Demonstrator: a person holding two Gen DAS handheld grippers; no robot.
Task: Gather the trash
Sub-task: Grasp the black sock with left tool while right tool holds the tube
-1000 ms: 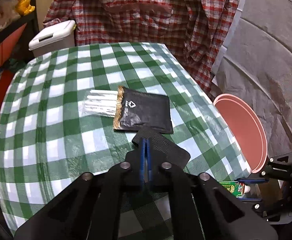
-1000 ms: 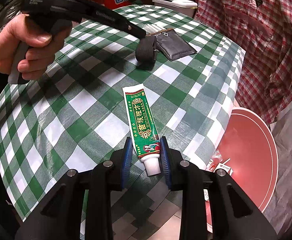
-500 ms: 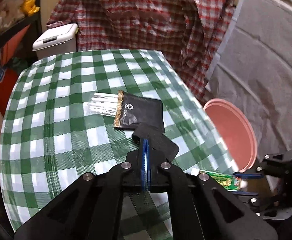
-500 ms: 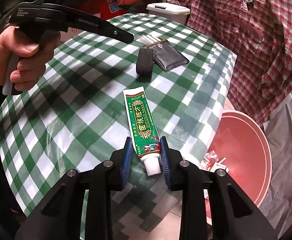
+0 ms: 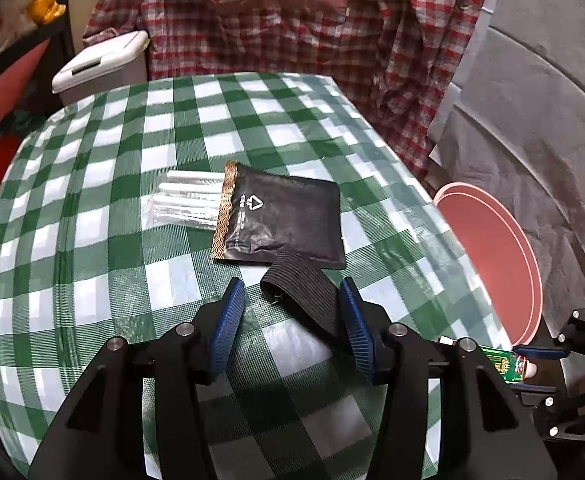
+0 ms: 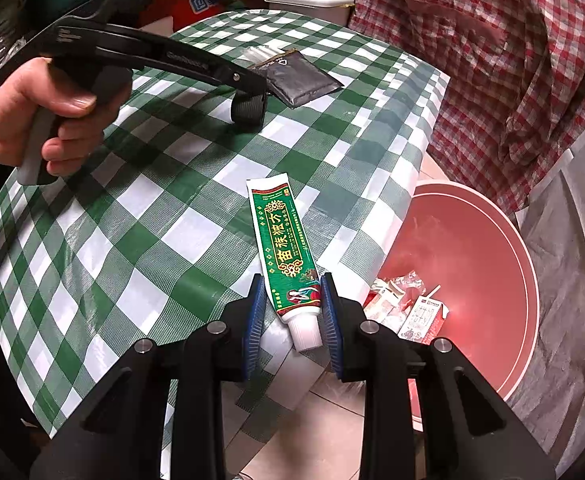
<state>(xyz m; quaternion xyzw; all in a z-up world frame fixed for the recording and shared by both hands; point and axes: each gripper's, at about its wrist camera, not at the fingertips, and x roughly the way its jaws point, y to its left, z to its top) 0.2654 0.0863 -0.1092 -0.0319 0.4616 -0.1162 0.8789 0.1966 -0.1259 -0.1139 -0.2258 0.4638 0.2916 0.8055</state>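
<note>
My left gripper [image 5: 290, 322] is open, its blue pads on either side of a black elastic band [image 5: 306, 296] that rests on the checked table [image 5: 104, 256]. Behind the band lie a black foil pouch [image 5: 284, 220] and a clear pack of white sticks [image 5: 186, 200]. My right gripper [image 6: 291, 312] is shut on the cap end of a green tube [image 6: 284, 244], which lies at the table's near edge. The tube's end also shows in the left wrist view [image 5: 508, 364]. In the right wrist view the left gripper [image 6: 248, 92] stands over the band [image 6: 248, 110].
A pink basin [image 6: 488, 272] stands on the floor right of the table and holds small cartons and wrappers [image 6: 408, 304]. A white lidded bin [image 5: 100, 60] stands behind the table. Checked shirts [image 5: 292, 16] hang at the back. Grey sheeting [image 5: 532, 120] covers the right side.
My left gripper has opened and let go of the black band, which now lies on the table between its pads. My right gripper still grips the green tube.
</note>
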